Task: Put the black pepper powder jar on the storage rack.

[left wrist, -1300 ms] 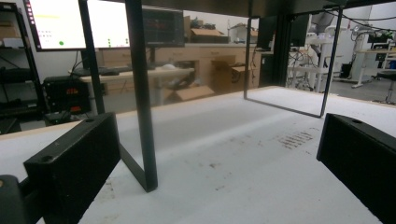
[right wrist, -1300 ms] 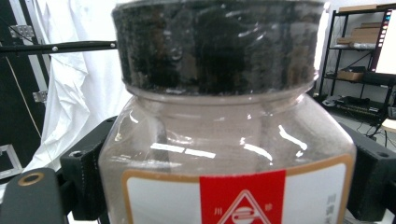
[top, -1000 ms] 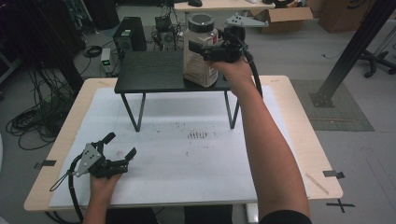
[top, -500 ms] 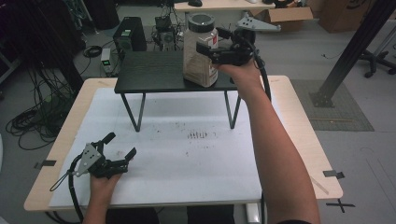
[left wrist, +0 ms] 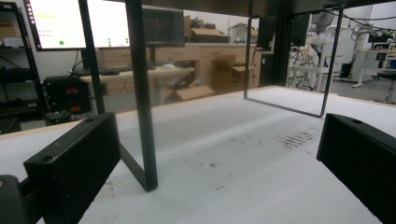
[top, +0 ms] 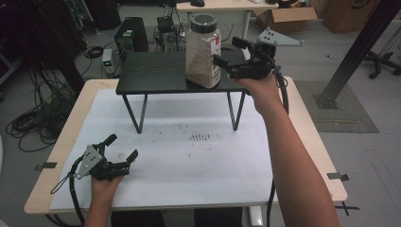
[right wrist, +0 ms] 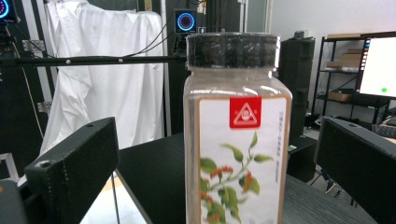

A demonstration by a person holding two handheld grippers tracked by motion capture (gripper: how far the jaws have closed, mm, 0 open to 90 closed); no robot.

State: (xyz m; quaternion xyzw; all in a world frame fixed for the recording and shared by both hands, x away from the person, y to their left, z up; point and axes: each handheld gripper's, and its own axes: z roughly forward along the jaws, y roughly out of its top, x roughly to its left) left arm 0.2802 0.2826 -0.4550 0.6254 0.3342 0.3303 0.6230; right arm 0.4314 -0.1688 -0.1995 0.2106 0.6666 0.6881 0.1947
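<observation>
Right tongs (top: 226, 53), spread open, flanked the tall black-lidded clear plastic jar (top: 203, 51); a careless nudge risked toppling it off the black metal stand (top: 156, 73).

Black-lidded jar (top: 203, 51), upright on black stand (top: 156, 73)

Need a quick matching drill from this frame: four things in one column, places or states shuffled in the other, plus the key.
Things
1. jar
2. left tool
3. right tool
4. black stand

Places or states
A. open, low over the white table top, near its front left
B. upright on the stand's right end
C. on thin legs at the back of the table
D. open, level with the jar, just to its right

Pairs: 1-B, 2-A, 3-D, 4-C
</observation>
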